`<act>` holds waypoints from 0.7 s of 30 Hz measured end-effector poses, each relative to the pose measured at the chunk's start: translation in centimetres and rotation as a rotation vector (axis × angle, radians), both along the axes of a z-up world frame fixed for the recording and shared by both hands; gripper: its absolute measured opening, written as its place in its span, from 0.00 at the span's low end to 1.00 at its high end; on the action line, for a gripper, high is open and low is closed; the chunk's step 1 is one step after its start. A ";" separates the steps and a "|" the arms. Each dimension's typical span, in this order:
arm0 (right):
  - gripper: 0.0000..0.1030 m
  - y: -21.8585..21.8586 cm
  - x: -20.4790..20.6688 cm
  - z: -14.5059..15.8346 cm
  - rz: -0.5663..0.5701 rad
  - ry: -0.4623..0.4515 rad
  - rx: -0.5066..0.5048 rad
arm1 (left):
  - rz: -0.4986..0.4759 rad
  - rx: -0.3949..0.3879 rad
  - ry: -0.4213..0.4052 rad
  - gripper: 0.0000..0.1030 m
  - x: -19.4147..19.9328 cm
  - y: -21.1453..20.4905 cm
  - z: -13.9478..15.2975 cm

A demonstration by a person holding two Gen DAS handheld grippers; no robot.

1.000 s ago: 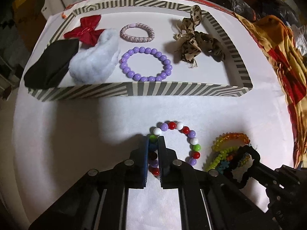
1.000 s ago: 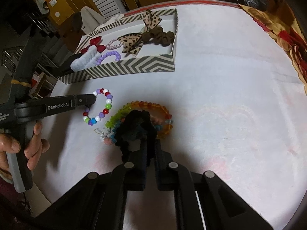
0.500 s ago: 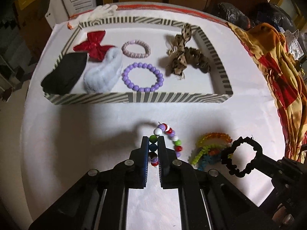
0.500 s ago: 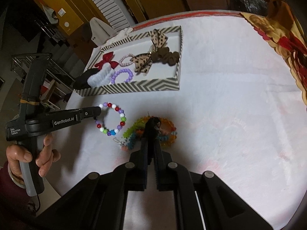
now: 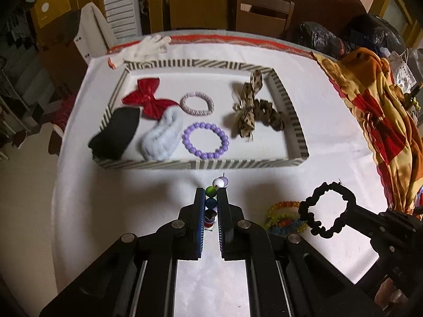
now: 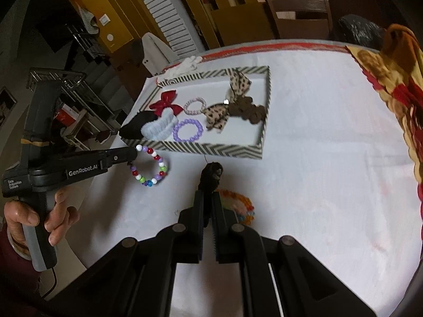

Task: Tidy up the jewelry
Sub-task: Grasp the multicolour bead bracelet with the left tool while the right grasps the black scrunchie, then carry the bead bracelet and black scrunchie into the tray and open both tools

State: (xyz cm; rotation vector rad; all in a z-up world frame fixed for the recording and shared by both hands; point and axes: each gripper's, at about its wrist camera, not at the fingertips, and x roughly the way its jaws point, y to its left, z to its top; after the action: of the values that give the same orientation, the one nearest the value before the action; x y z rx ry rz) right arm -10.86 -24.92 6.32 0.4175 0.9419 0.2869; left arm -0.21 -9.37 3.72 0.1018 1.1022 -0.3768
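Black jaws clamp beaded bracelet (image 5: 211, 203), scrunchie (image 5: 327, 208).

A round table (image 6: 317, 171) under a white cloth carries everything. On it, toward the far side, sits a striped tray (image 5: 238, 163). Nearer, a heap of orange, yellow and blue bands (image 5: 284, 218) lies on the cloth. A white glove (image 5: 148, 46) rests behind the tray, and a patterned orange fabric (image 5: 375, 111) drapes over the table's right edge.
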 end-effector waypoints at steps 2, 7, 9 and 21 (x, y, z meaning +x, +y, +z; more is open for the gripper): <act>0.05 0.2 0.4 0.5 0.007 -0.009 -0.003 | 0.007 0.012 -0.012 0.03 0.4 0.0 0.5; 0.05 0.5 2.1 1.6 0.019 -0.035 -0.013 | 0.014 0.021 -0.044 0.03 1.6 0.1 1.7; 0.05 0.5 2.9 2.0 0.022 -0.042 -0.016 | 0.013 0.026 -0.059 0.03 2.2 0.0 2.1; 0.05 2.0 8.1 2.7 0.038 -0.049 -0.031 | -0.009 0.057 -0.093 0.03 8.0 -0.9 2.7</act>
State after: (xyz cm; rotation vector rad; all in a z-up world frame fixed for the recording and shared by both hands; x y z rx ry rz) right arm -2.79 -22.94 8.97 0.3628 0.9057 0.3149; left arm 7.75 -10.29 6.41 0.1735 1.0214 -0.3455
